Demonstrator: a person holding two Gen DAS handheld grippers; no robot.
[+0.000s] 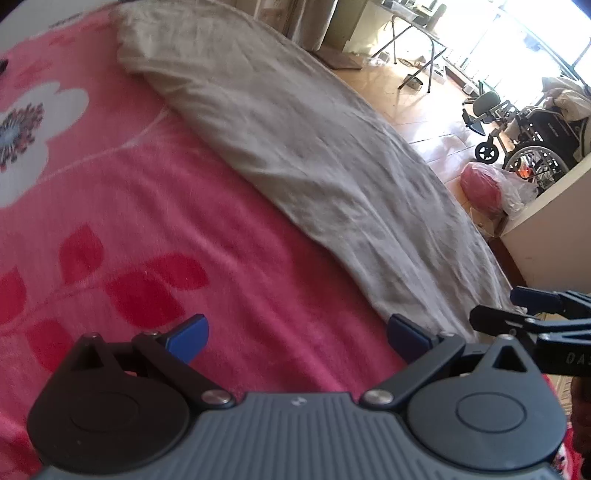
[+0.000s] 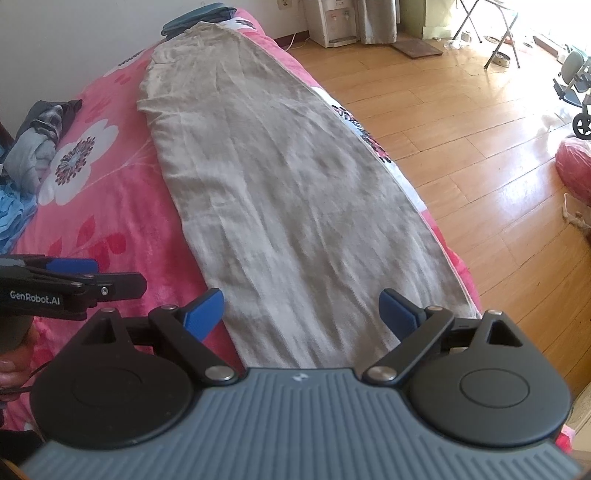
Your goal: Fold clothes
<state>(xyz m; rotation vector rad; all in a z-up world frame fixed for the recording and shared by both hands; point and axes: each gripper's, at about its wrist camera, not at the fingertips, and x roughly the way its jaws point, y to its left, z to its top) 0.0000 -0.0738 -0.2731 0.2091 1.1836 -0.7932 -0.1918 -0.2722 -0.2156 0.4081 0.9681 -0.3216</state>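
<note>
Two claws hover over the bed, and both stand with their blue pads spread apart, gripping nothing. Our left claw (image 1: 297, 334) sits above the pink floral blanket (image 1: 155, 236), just beside the near left edge of the beige garment (image 2: 280, 192); our right claw (image 2: 301, 310) hangs directly over that garment's near end.

We count one garment laid out, long and narrow, running away from us along the bed's right side, close to the edge above the wooden floor (image 2: 461, 122). It looks already smoothed flat, perhaps folded lengthwise once, though we cannot tell for sure.

We judge we are at the start of a crosswise fold. The next move calls for each claw to drop onto a near corner, pinch it, and carry the end toward the far end.

One heap of other clothes (image 2: 37, 136) waits at the bed's left, and one dark folded item (image 2: 199, 14) lies beyond the garment.
</note>
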